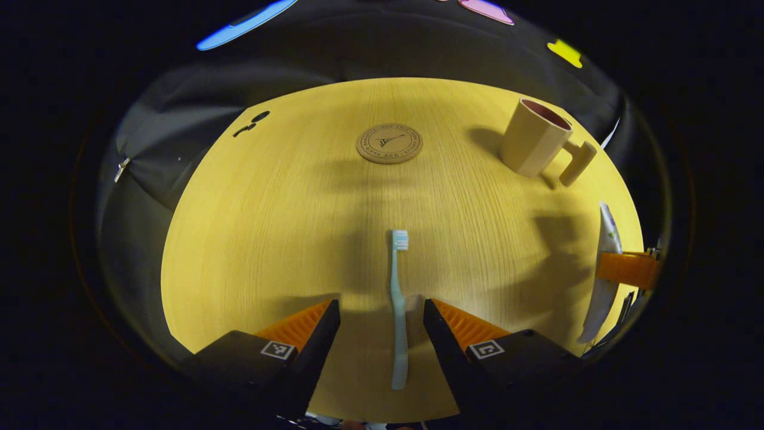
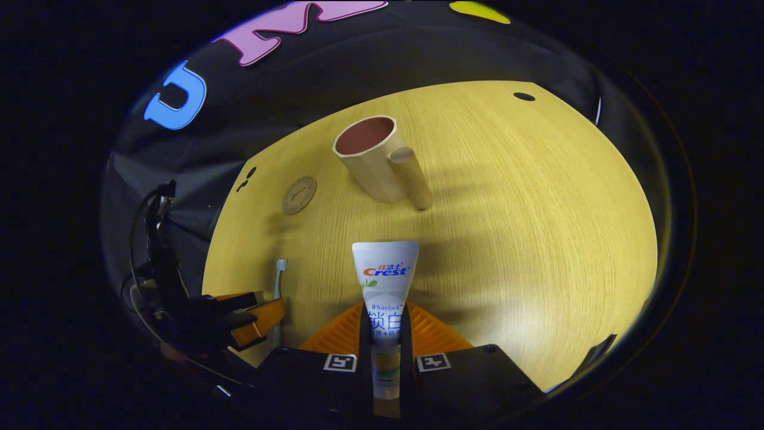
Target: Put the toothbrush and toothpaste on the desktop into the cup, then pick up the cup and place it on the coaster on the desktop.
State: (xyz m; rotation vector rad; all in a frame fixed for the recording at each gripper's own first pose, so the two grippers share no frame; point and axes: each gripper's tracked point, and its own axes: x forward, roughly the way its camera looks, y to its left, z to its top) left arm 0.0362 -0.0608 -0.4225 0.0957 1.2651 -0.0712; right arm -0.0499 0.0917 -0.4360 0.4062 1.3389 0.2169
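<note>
A pale blue toothbrush (image 1: 399, 304) lies flat on the yellow wooden table (image 1: 268, 227), bristles pointing away, between the fingers of my left gripper (image 1: 382, 310), which stands open around its handle. My right gripper (image 2: 386, 310) is shut on a white toothpaste tube (image 2: 385, 275), whose wide flat end points toward the cup. The beige cup (image 2: 373, 158) with a peg-like handle stands upright, with nothing inside it that I can see. A round cork coaster (image 1: 389, 143) lies bare left of the cup (image 1: 534, 138). In the left gripper view the toothpaste (image 1: 609, 239) shows at the far right.
A small dark hole (image 1: 260, 116) sits near the table's far left edge, another hole (image 2: 524, 96) near the far right. Black cloth surrounds the table. The left gripper (image 2: 271, 310) with its cables sits by the toothbrush (image 2: 279, 280) in the right gripper view.
</note>
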